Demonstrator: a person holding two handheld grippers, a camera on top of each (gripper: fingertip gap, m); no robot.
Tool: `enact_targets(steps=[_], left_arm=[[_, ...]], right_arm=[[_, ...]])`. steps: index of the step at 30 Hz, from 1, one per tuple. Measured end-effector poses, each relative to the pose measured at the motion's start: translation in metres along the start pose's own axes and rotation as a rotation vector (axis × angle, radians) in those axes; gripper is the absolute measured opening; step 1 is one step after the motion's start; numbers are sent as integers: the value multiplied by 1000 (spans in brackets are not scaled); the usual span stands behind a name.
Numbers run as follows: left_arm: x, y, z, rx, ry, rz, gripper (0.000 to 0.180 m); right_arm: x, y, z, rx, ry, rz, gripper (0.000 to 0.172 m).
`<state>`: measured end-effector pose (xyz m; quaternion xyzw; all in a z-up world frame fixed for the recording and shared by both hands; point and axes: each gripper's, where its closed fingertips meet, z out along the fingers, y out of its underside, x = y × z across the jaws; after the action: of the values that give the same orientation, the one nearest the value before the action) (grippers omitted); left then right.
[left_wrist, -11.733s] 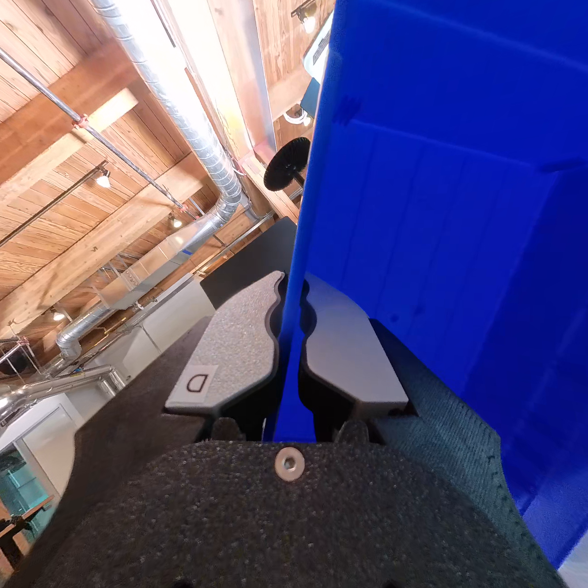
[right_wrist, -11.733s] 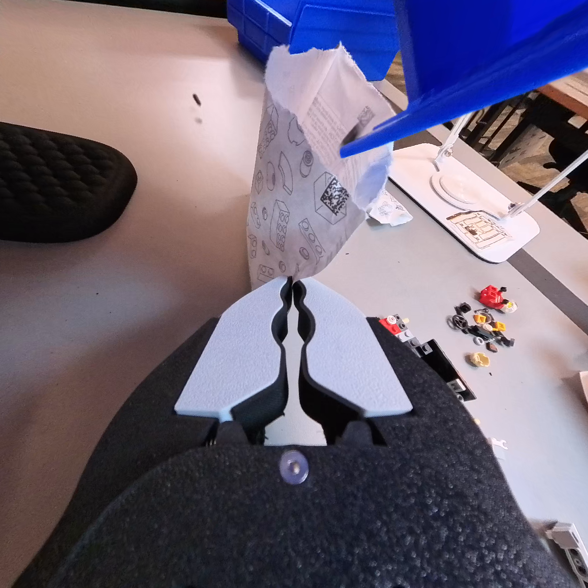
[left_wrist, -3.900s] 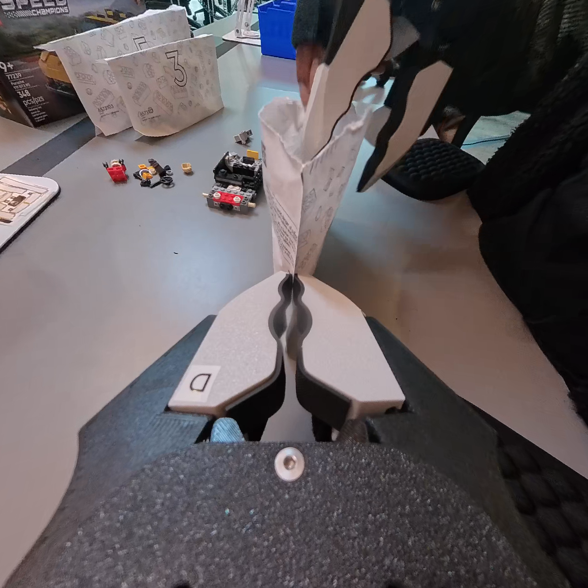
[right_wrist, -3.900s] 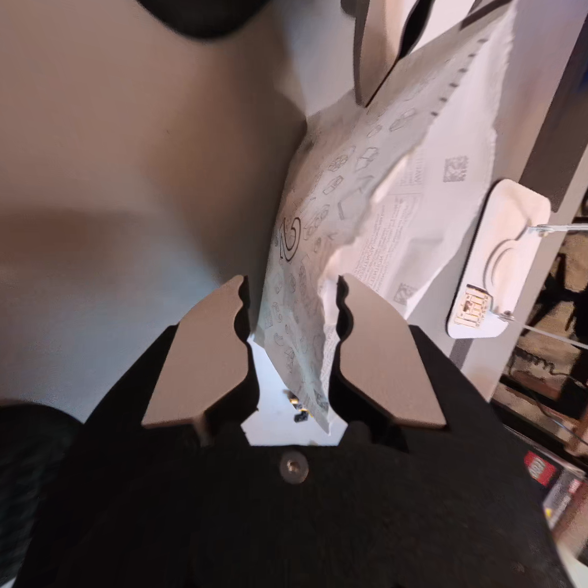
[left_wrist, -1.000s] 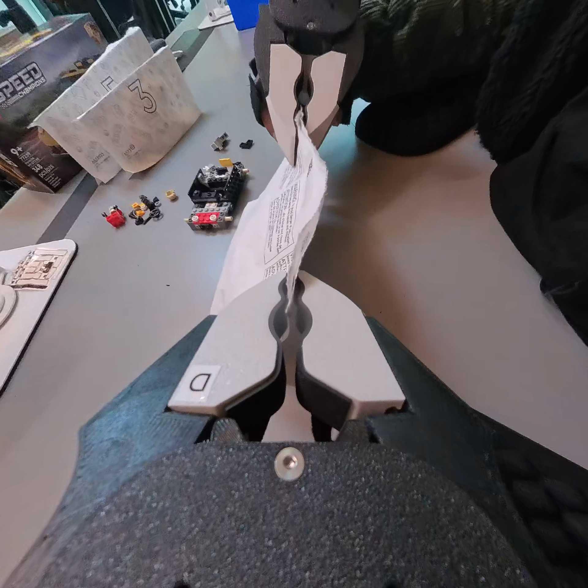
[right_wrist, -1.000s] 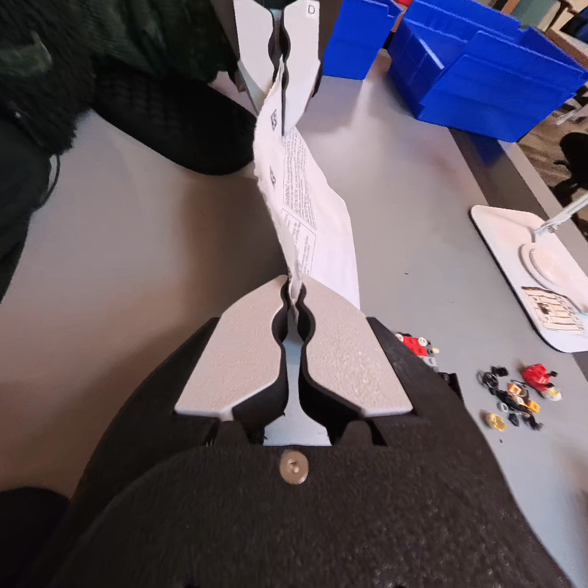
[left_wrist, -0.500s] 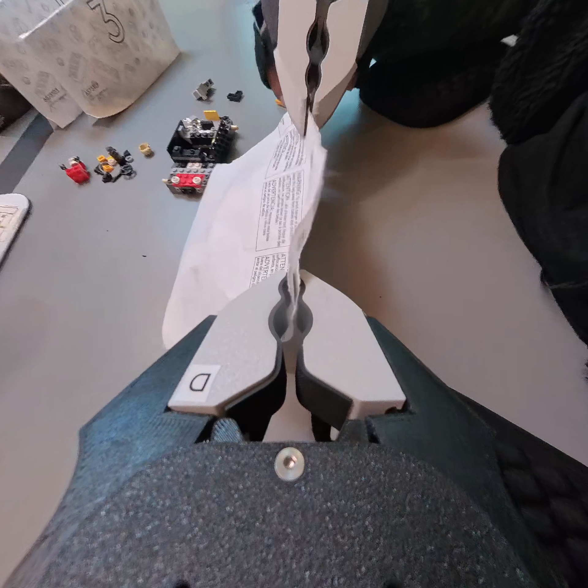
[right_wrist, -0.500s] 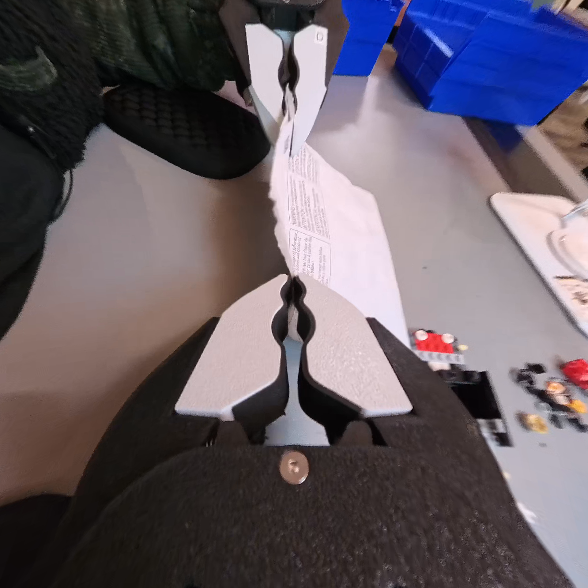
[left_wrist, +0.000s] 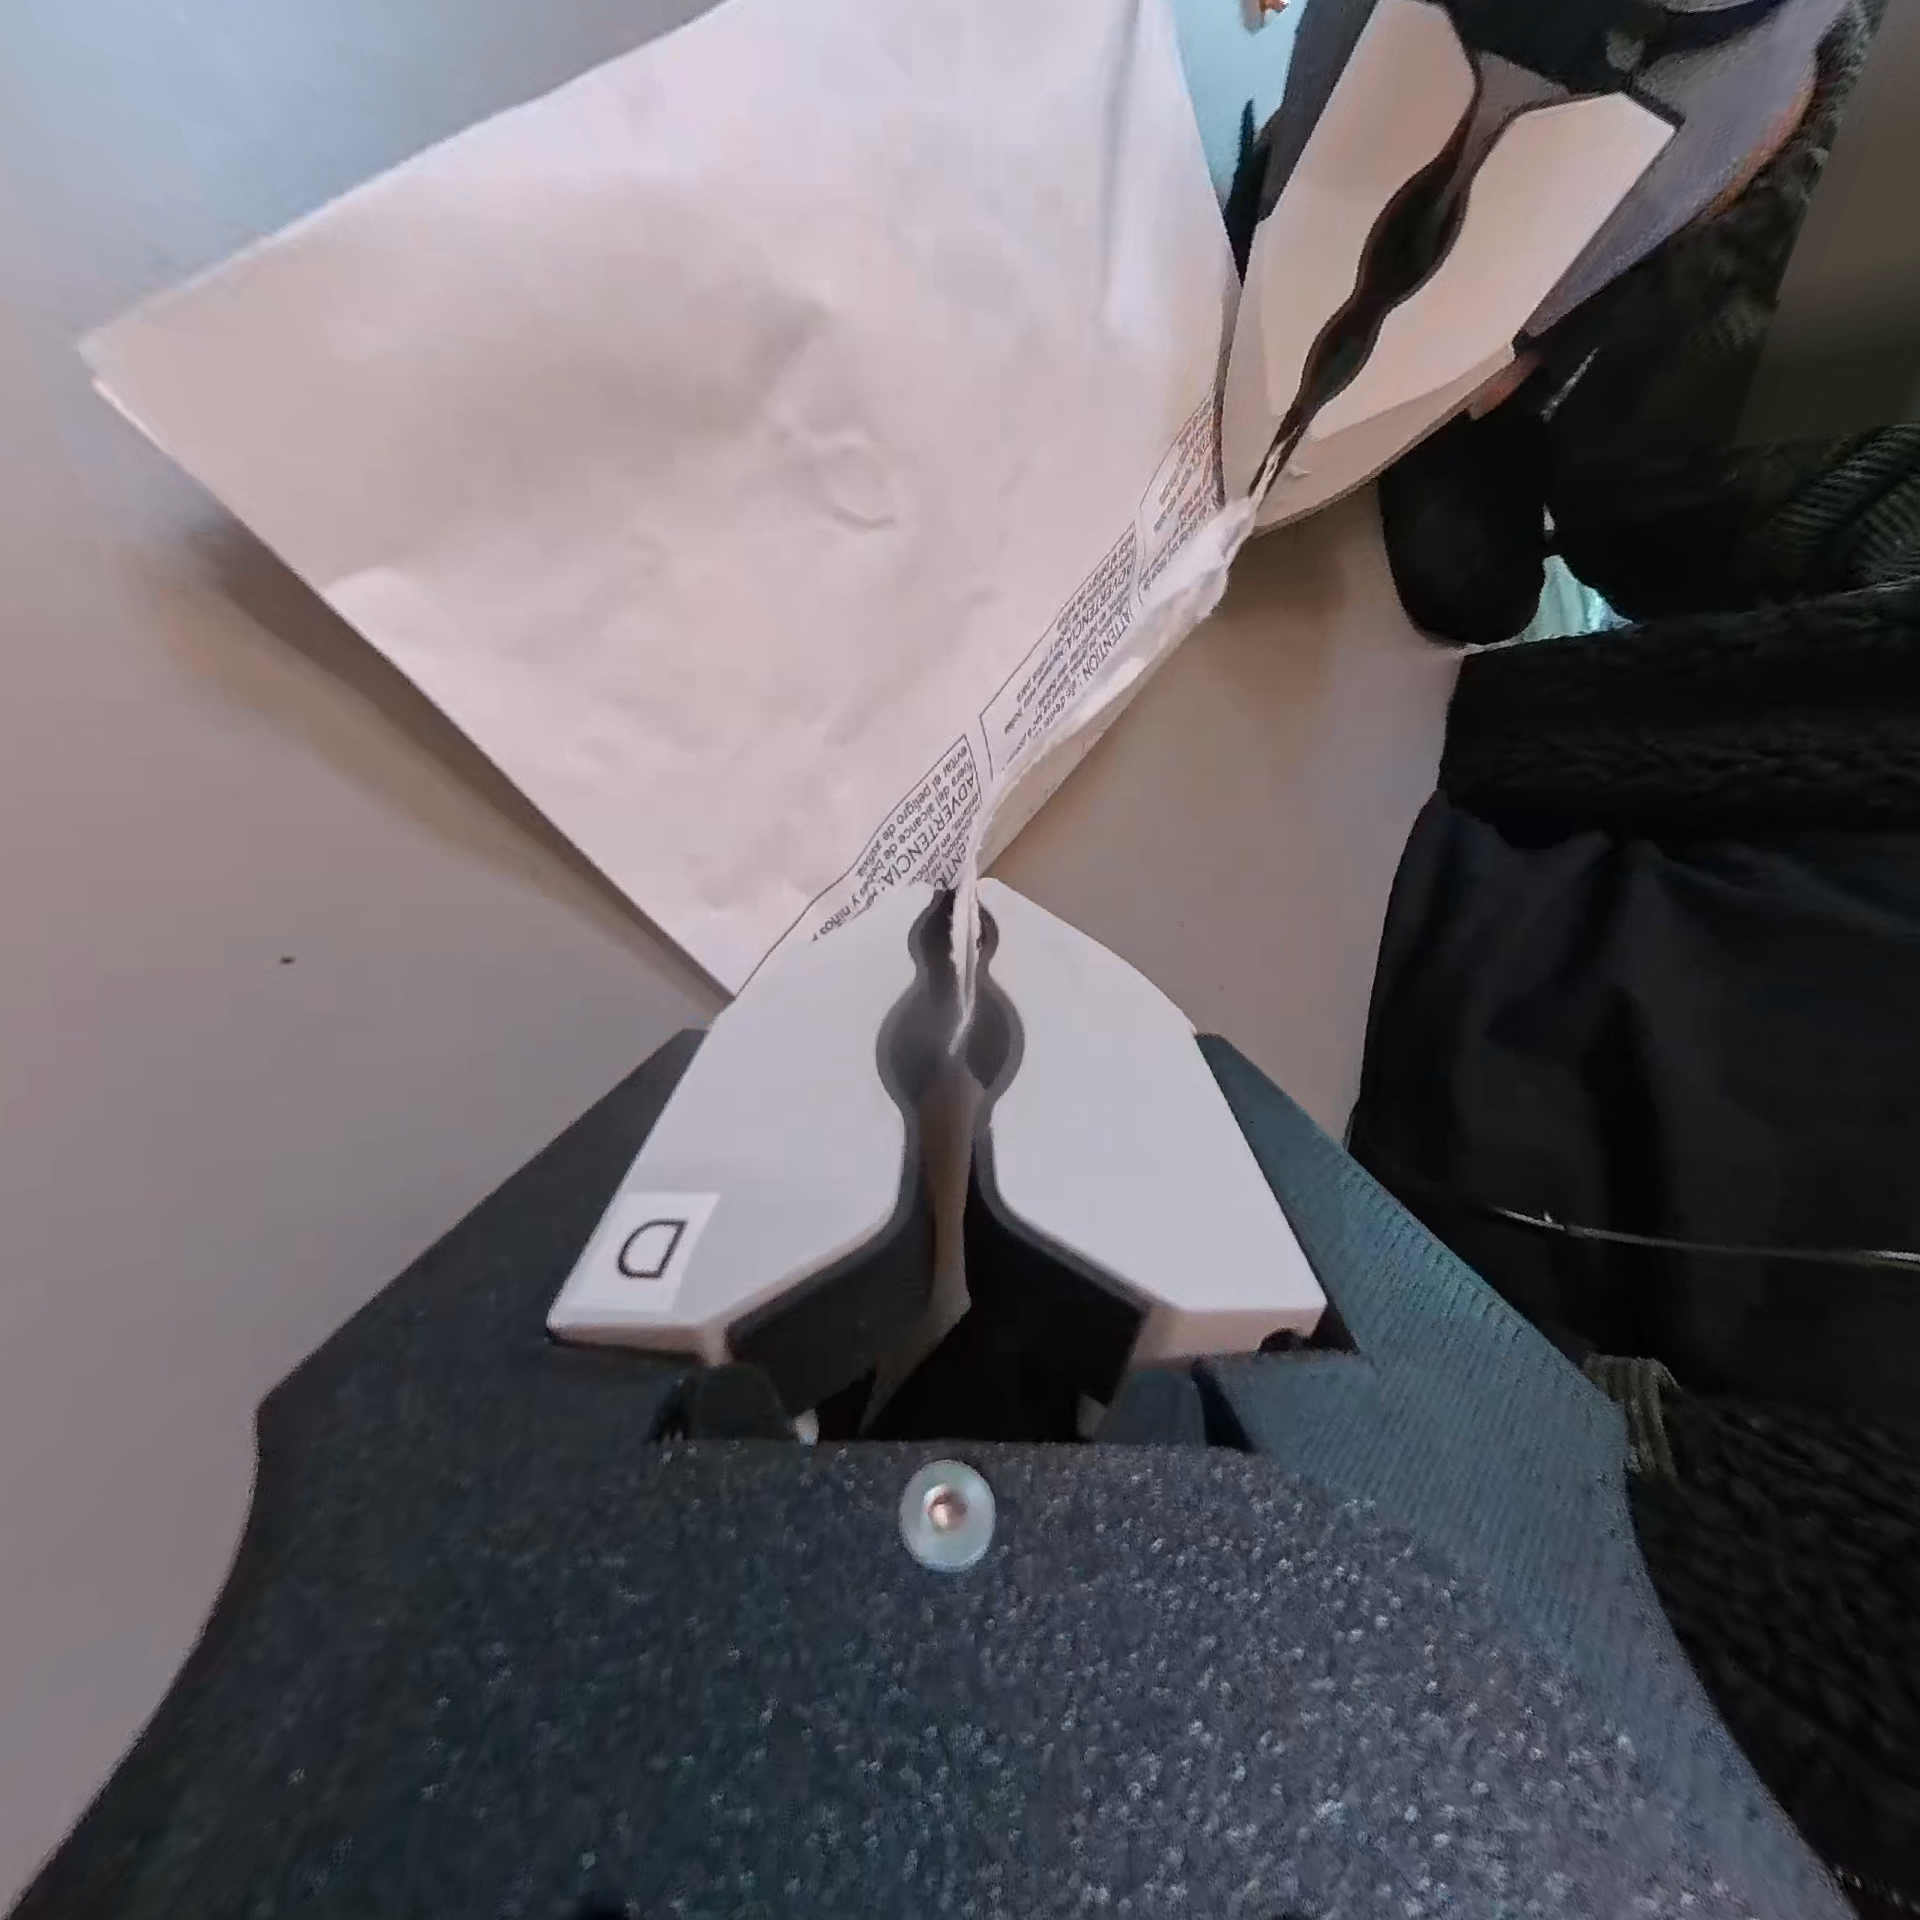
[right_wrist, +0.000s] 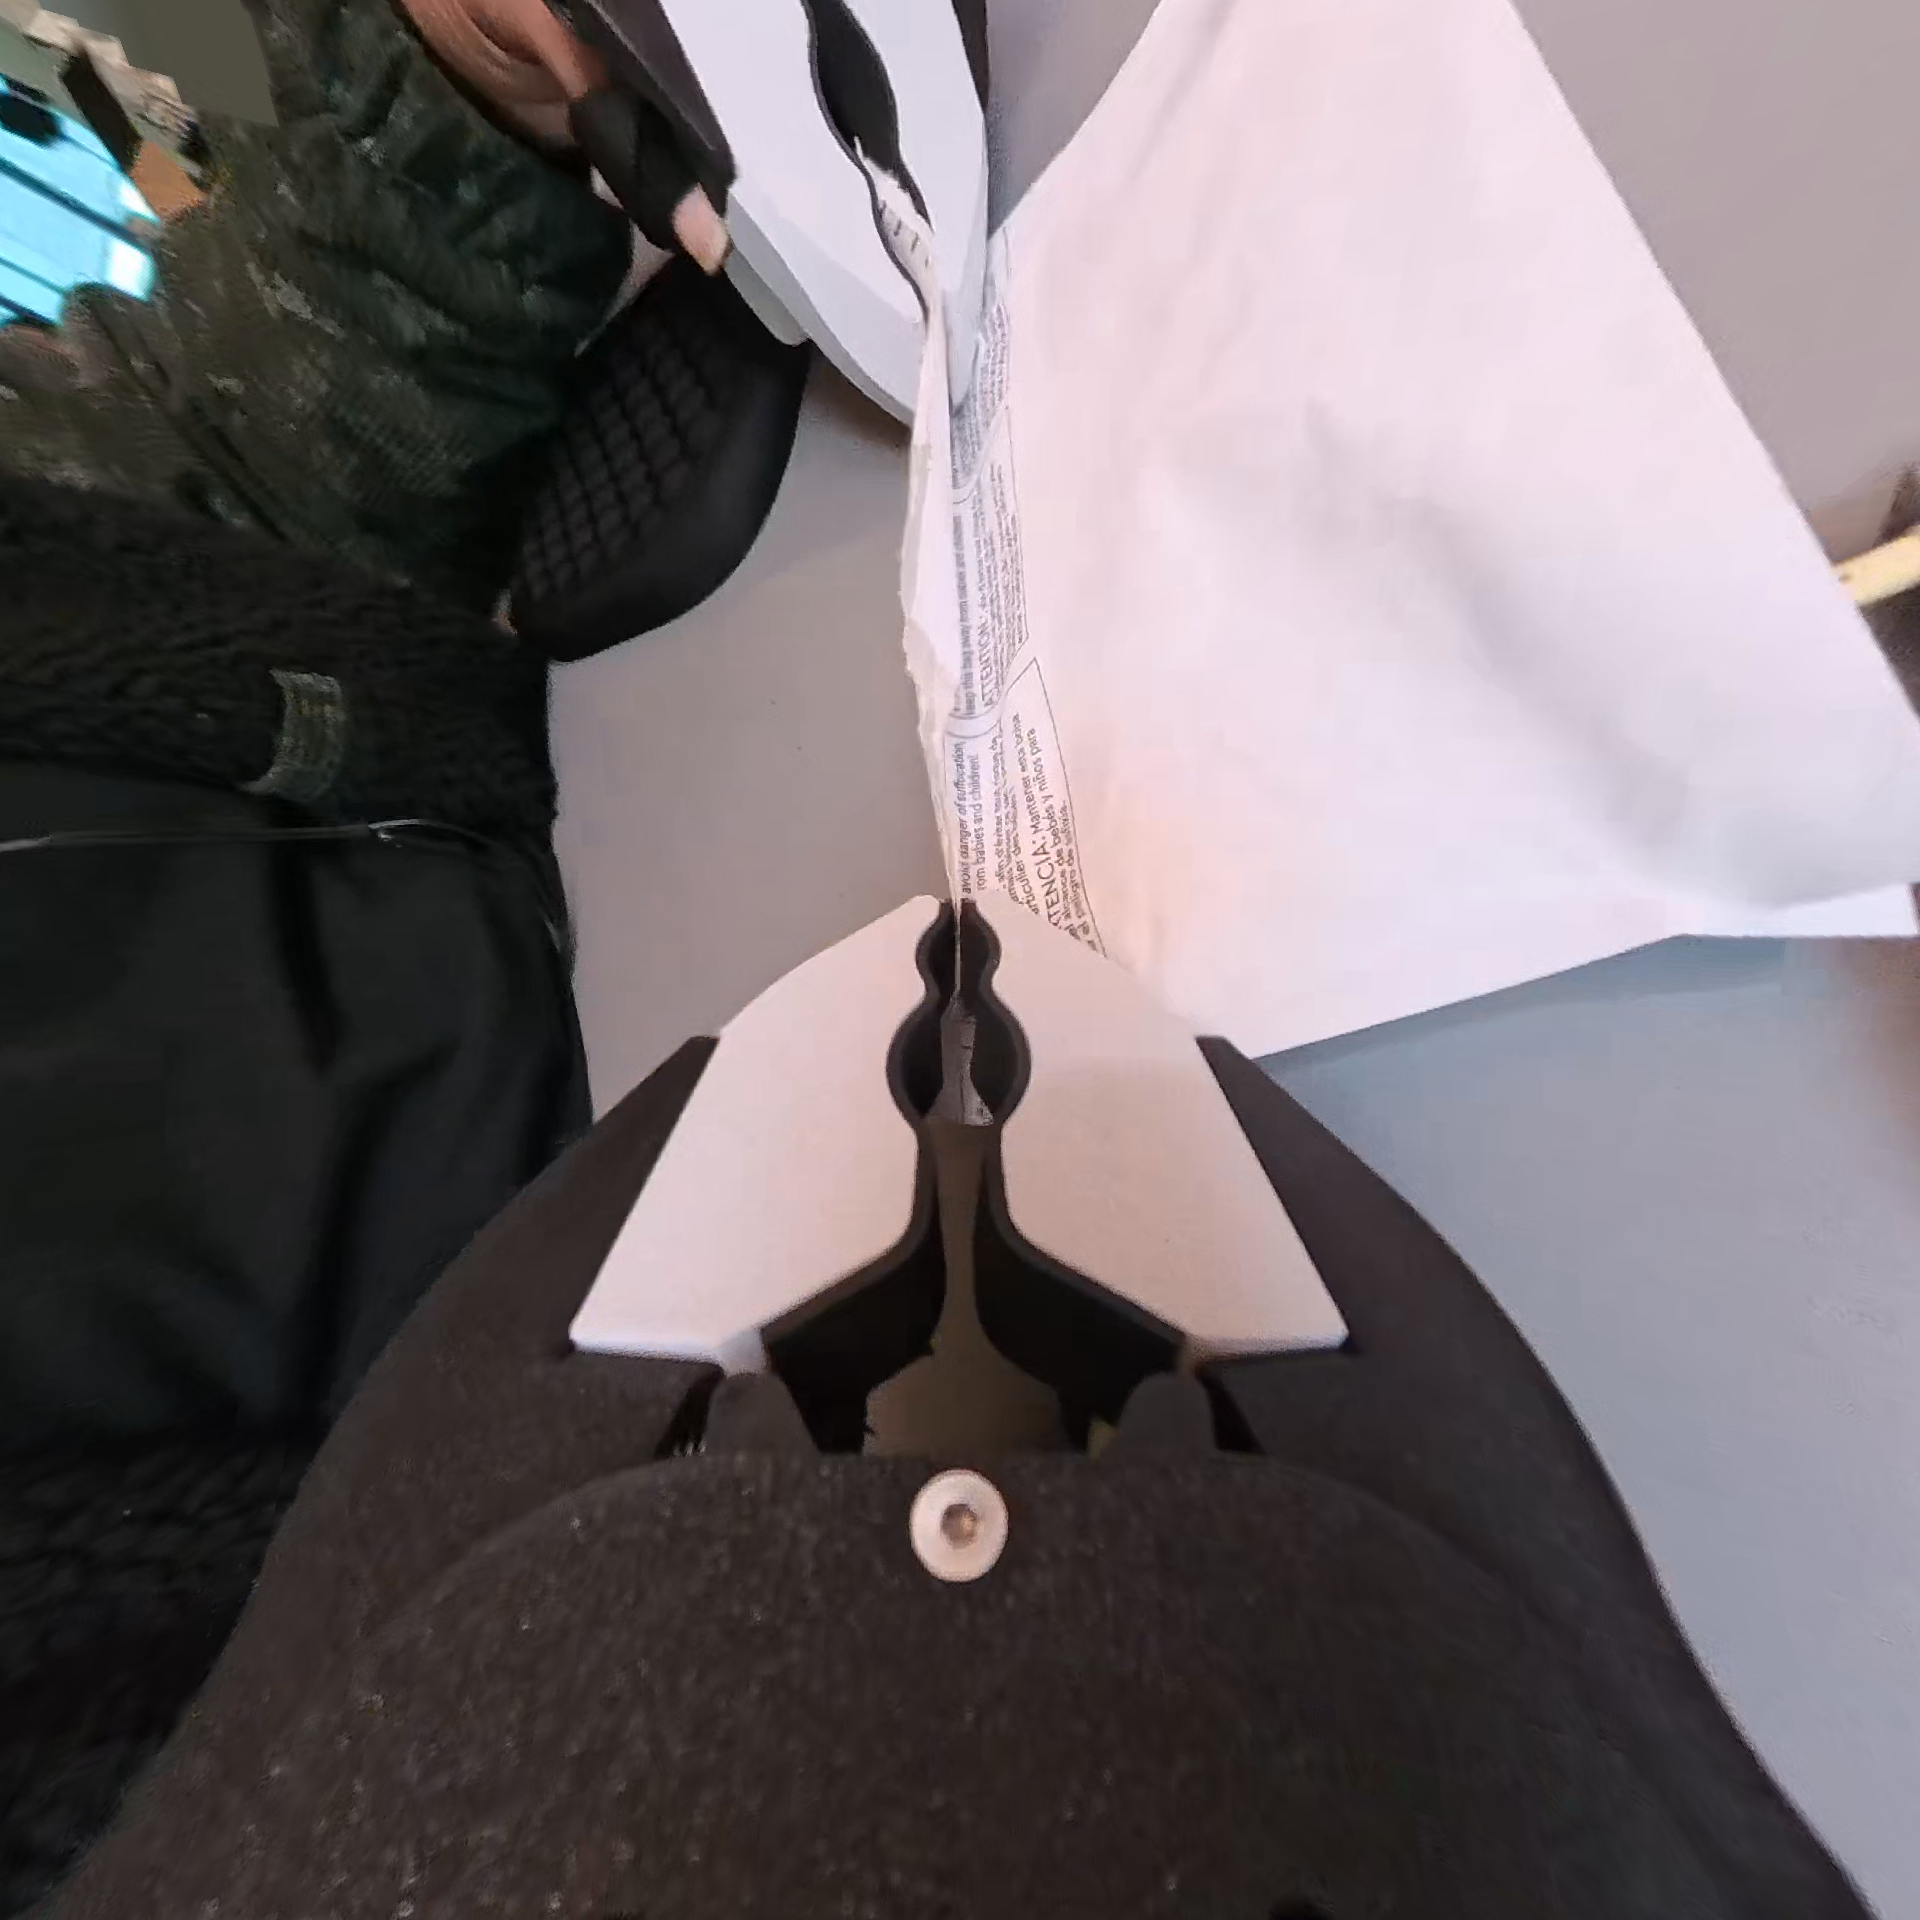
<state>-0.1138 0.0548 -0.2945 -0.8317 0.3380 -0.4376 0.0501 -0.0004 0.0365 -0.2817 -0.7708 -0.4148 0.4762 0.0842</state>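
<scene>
White paper bag (left_wrist: 727, 416) | left gripper (left_wrist: 961, 914) jaws clamp one torn-edge end | right gripper (right_wrist: 954, 914) jaws clamp the other

A paper bag (left_wrist: 665, 436) is stretching above the table (left_wrist: 208, 935) between the left hand-held gripper (left_wrist: 961, 904) and the right hand-held gripper (right_wrist: 954, 914). Each is pinching one end of its torn edge, and a person's sleeve (right_wrist: 260, 644) is lying beside them.

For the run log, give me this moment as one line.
left tool: shut on white paper bag | right tool: shut on same bag | bag over grey table

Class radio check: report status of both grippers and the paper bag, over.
Left gripper shut on white paper bag torn edge. Right gripper shut on same edge. Bag stretched between them over grey table.
</scene>
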Motion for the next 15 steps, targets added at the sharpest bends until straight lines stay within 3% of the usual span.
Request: enact_targets(steps=[4, 11, 15], left_arm=[[-2, -1, 1, -26, -47, 32, 1], [-2, 0, -6, 13, 22, 83, 1], [8, -4, -14, 63, 123, 104, 1]], right_arm=[[0, 2, 1, -32, 85, -147, 6], [3, -8, -16, 34, 422, -900, 35], [14, -9, -16, -20, 600, -1150, 41]])
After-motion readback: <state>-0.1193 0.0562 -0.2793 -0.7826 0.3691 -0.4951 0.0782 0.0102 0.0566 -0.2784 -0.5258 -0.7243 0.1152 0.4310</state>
